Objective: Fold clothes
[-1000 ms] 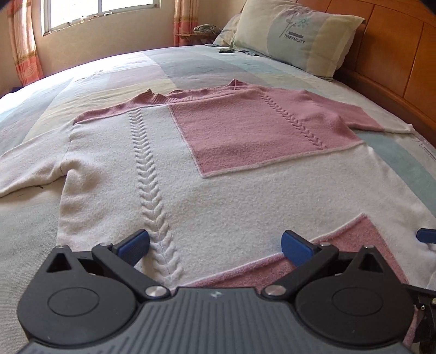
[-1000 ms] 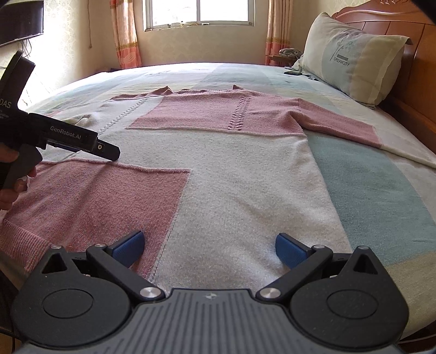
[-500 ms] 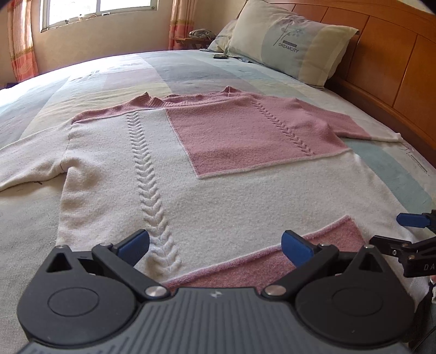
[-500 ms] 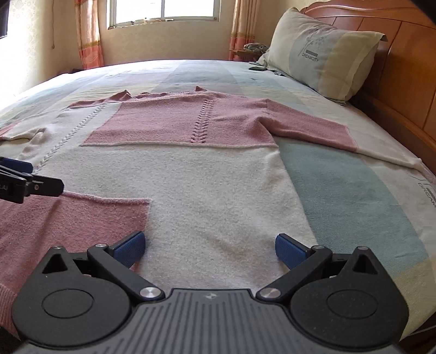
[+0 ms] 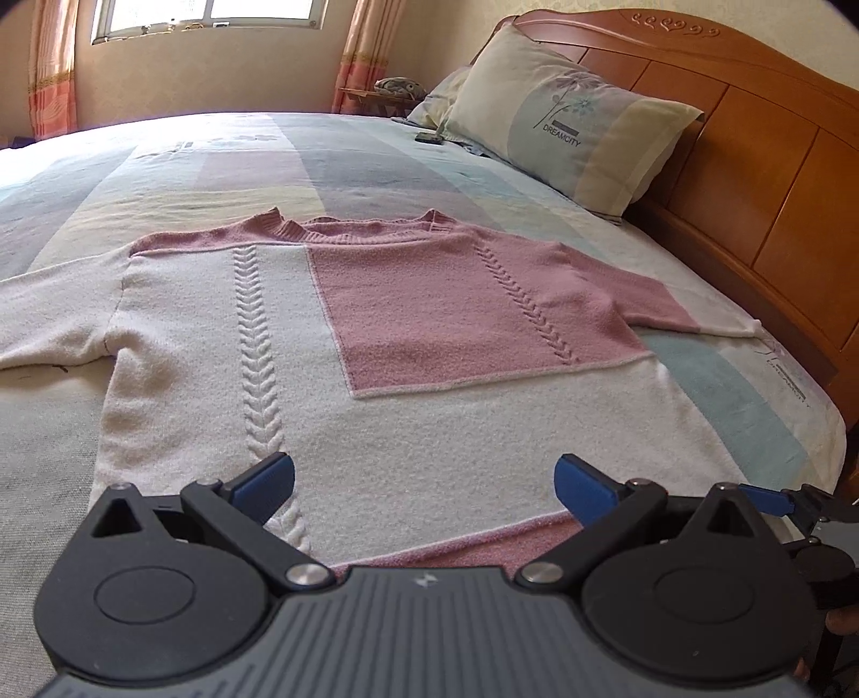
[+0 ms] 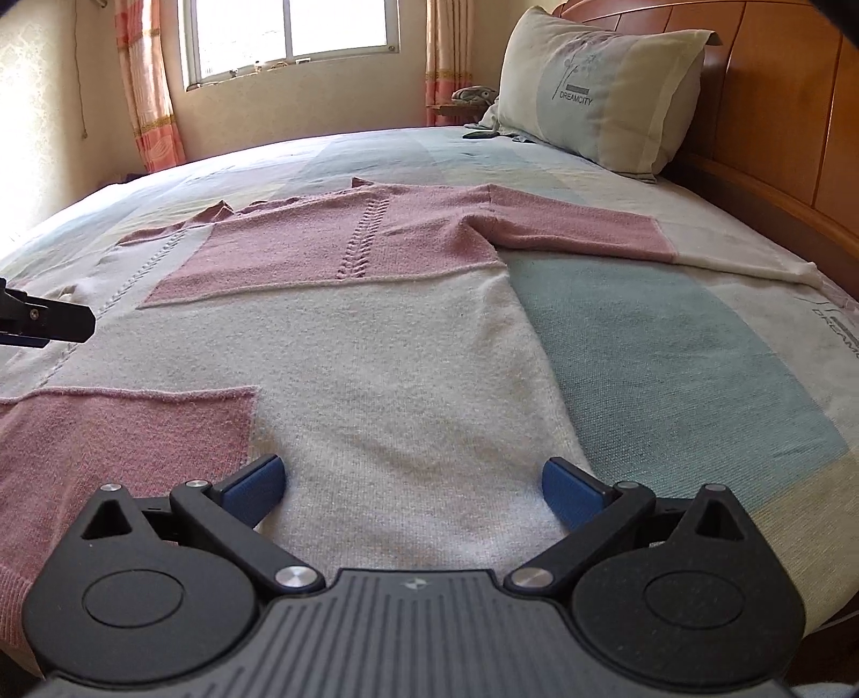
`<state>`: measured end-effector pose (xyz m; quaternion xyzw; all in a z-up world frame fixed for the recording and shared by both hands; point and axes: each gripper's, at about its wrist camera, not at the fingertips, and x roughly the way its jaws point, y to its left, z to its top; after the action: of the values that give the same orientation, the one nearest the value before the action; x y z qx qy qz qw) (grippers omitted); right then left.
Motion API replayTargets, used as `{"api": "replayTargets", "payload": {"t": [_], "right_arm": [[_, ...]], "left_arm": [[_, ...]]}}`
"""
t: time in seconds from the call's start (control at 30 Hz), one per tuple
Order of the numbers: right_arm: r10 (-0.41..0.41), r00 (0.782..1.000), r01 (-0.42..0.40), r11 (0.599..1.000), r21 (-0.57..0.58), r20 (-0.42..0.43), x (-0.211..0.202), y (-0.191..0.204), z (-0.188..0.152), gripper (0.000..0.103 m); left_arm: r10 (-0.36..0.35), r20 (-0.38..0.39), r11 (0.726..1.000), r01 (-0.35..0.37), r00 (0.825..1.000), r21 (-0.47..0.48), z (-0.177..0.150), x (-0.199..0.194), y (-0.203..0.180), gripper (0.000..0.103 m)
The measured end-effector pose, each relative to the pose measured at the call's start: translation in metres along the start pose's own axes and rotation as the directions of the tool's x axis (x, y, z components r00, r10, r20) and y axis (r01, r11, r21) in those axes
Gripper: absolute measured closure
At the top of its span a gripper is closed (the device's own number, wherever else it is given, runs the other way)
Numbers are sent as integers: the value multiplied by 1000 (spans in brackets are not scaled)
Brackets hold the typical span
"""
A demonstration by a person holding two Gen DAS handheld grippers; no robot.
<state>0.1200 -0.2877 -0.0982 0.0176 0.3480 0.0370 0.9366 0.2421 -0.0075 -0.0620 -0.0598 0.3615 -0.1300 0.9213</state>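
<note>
A cream and pink knitted sweater (image 5: 225, 343) lies spread flat on the bed, collar toward the window, its pink sleeve (image 5: 644, 300) reaching toward the headboard. My left gripper (image 5: 424, 483) hovers open over the hem near the cable-knit stripe, nothing between its fingers. The right gripper (image 6: 410, 486) is open above the sweater's (image 6: 376, 376) lower right hem edge, also empty. Its blue fingertip (image 5: 762, 496) shows at the right edge of the left wrist view. The left gripper's black tip (image 6: 48, 322) pokes in at the left of the right wrist view.
A striped bedspread (image 5: 376, 161) covers the bed. A pillow (image 5: 569, 129) leans on the wooden headboard (image 5: 762, 161), with a small dark object (image 5: 428, 138) beside it. Window and curtains (image 6: 290, 37) stand at the far wall. The bed edge drops off at the right (image 6: 837, 537).
Both grippers have pulled back and swung their view right, toward the headboard side. The left gripper now shows less in the right wrist view. The sweater has not moved.
</note>
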Motion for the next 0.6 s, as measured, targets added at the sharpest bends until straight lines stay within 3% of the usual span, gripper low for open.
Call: {"api": "replayTargets", "payload": {"t": [0.33,0.43,0.6], "right_arm": [[-26,998,29,999,-41,61,-8,6,-12,0],[-18,1000,19,998,-56,23,-10,7,1,0],[60,998,-56,994,-90,37,-5,5,39,0]], "left_arm": [[11,-22,1000,-11,1000,28,5,14,-7,1],[-4,-26,1000,5,1000,30,7,19,-10,1],[8,-42,998,-5,999,61,7,30,-13,1]]}}
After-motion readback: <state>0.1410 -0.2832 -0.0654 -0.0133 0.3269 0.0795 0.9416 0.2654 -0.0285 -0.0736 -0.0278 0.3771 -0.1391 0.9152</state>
